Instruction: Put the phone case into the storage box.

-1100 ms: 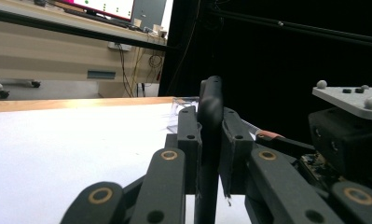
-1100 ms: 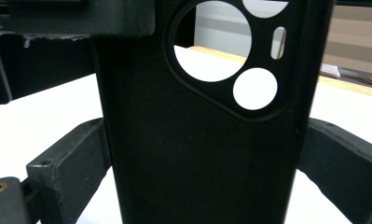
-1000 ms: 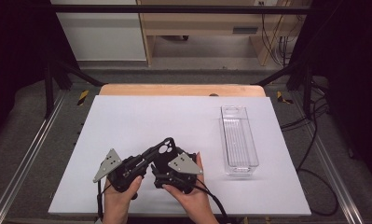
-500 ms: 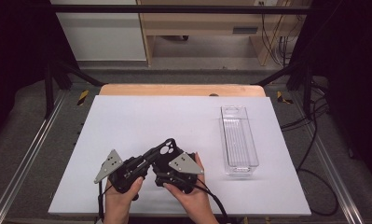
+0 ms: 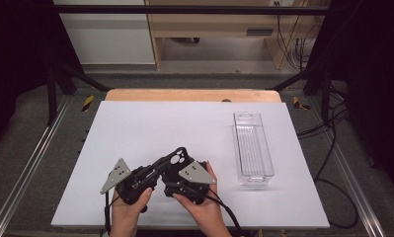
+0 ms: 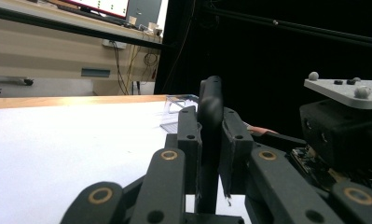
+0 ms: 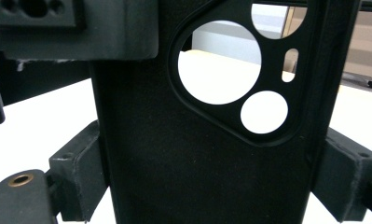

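A black phone case [image 5: 173, 159] with round camera cut-outs is held over the near part of the white table [image 5: 160, 118] between both grippers. My left gripper [image 5: 156, 171] is shut on the case's thin edge; in the left gripper view the case [image 6: 210, 100] stands edge-on, clamped between its jaws [image 6: 210, 140]. My right gripper [image 5: 177, 174] spans the case's width and its jaws have just been closing on it. In the right gripper view the case [image 7: 197, 158] stands between the pads [image 7: 76, 175], which touch both its sides.
A clear, long plastic tray [image 5: 254, 148] lies on the table's right side, also seen as a clear tray [image 6: 179, 105] beyond the left jaws. A wooden strip [image 5: 192, 95] runs along the far edge. Metal rails flank the table.
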Available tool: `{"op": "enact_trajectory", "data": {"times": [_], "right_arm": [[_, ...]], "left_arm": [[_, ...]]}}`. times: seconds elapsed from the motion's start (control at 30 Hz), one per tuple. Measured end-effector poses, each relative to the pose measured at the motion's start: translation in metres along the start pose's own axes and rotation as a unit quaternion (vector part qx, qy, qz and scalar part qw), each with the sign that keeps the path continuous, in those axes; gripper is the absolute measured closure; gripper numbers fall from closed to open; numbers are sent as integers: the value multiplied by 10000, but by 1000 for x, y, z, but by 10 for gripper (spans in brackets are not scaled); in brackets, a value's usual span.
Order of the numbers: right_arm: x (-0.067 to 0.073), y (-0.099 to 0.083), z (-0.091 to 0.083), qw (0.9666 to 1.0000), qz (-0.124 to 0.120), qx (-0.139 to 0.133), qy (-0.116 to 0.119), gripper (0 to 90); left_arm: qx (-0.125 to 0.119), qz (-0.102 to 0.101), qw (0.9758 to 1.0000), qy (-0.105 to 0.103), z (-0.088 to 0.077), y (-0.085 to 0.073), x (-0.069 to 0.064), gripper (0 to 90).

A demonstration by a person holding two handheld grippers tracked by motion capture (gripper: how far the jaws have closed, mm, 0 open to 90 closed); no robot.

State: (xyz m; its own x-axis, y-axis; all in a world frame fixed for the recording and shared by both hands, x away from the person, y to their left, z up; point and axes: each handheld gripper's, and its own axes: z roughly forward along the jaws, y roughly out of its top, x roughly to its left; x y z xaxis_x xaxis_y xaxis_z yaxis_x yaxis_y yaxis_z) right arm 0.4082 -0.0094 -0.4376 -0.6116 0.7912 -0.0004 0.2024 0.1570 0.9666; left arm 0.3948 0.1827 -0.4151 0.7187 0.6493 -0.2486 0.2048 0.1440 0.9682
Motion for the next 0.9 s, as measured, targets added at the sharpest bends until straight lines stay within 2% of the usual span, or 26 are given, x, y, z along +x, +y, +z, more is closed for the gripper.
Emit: {"op": "enact_trajectory", "data": {"times": [0.23,0.43,0.5,0.6,0.73,0.83,0.9], "right_arm": [[0,2,-1,10000,47,71,38,131],[-1,4,-2,9996,97,237,75,142],[-1,5,-2,9993,195,293,123,144],[-6,5,-2,9990,261,367,48,144],[-18,6,-4,9986,379,361,-102,145],[-25,6,-6,9981,466,354,-204,144],[-28,6,-6,9978,524,339,-241,144]], "left_arm": [[1,3,10000,-3,0,1,-1,805],[8,-148,9999,-41,0,1,1,800],[-7,-200,9998,-73,1,1,1,785],[-95,-244,9997,-9,0,4,3,670],[-207,-167,9996,126,-4,10,6,562],[-234,-78,9990,371,-7,14,13,476],[-131,-7,9984,556,-9,15,20,410]]}}
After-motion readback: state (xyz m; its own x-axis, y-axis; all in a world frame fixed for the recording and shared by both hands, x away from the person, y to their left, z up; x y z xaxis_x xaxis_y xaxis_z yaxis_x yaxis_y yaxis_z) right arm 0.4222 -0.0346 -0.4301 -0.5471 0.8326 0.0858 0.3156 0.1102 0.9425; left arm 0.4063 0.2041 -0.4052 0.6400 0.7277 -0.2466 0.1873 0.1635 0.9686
